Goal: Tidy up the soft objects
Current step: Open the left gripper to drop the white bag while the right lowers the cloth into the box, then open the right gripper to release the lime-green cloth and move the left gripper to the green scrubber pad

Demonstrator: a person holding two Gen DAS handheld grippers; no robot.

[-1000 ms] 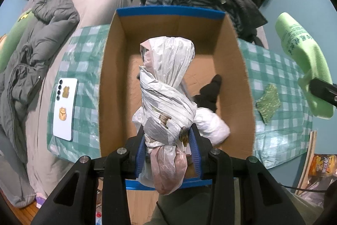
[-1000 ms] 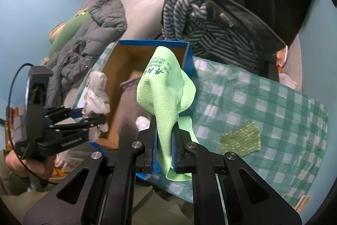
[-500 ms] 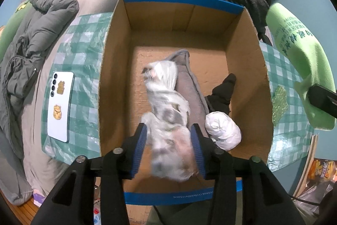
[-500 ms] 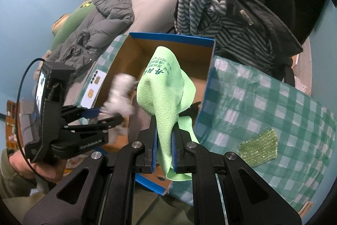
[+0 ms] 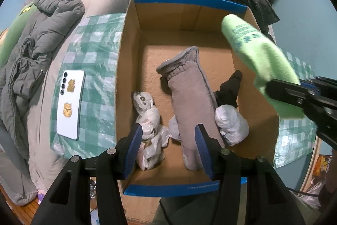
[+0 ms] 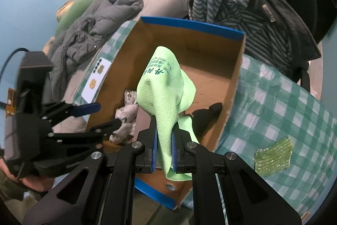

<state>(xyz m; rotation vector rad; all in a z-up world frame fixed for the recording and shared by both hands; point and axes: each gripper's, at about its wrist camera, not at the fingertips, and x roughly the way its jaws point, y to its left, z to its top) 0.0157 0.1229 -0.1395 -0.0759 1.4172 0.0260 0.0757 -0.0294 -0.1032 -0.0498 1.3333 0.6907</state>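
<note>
Plastic lies in the box now: my left claw [image 5: 166, 147] has let the white bag bundle [image 5: 148, 125] go, and its jaws stand wide apart with nothing between them, the bundle resting on the cardboard box [image 5: 126, 69] floor at about 7 o'clock, just beside the grey sock [image 5: 189, 98]. That item is sorted, I judge. My right claw [image 6: 163, 147] is clamped on the green cloth [image 6: 166, 85], hanging over the box's 4 o'clock corner; dropping it in looks next. A green scrap [image 6: 273, 155] waits on the worktop [image 6: 273, 102].
</note>
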